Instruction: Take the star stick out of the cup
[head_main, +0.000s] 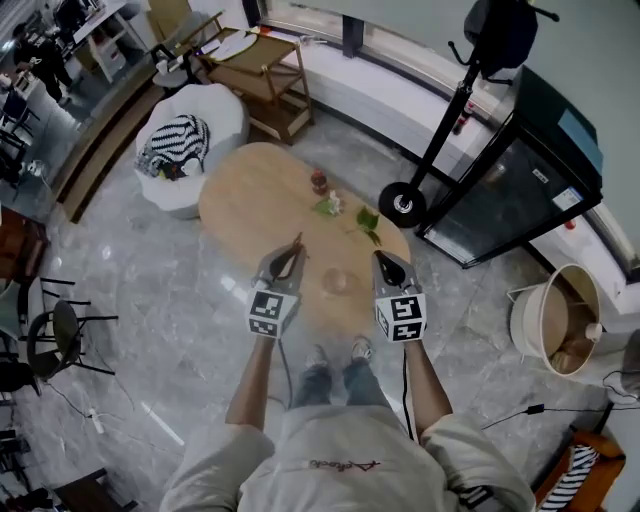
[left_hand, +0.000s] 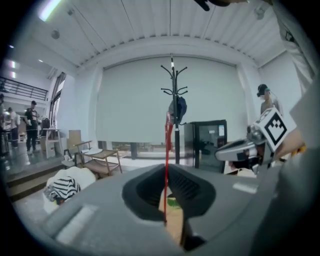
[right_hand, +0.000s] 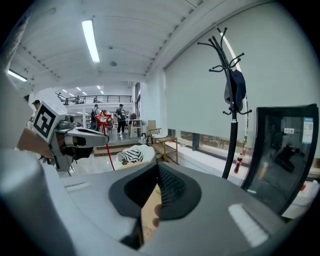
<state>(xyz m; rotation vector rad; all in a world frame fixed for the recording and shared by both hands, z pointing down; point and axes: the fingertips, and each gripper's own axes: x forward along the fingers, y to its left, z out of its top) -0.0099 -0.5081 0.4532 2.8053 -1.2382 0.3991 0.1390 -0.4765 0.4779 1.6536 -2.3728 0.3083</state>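
One tabletop (head_main: 240, 205): oval, pale wood, on a grey marble floor; the person stands at its near end.
Cabinet (head_main: 520, 180): black with a glass door, to the right of the tabletop.
Beanbag (head_main: 215, 115): white, at the far left end of the tabletop, with a black-and-white striped cloth (head_main: 175, 145) lying on it.
Coat stand (head_main: 402, 203): black, its round base on the floor just beside the tabletop's right edge; a dark bag hangs high on the pole.
Basket (head_main: 555, 320): white, on the floor to the right, well apart from the tabletop.
Left tongs (head_main: 288, 262): clamped narrow on the star stick, held above the near part of the tabletop; the left gripper view shows the stick running upright between the two pads.
Right tongs (head_main: 383, 258): pressed together with nothing between them, level with the left tongs, on the other side of the cup.
Leaves (head_main: 366, 220): green sprigs lying on the tabletop beyond the right tongs.
Cup (head_main: 335, 282): small, see-through, standing on the tabletop between the two tongs; too blurred for more detail.
Jar (head_main: 319, 182): small, red, near the middle of the tabletop.
Star stick (right_hand: 103, 119): thin and red with a red star on top, outside the cup and left of it, gripped by the left tongs.
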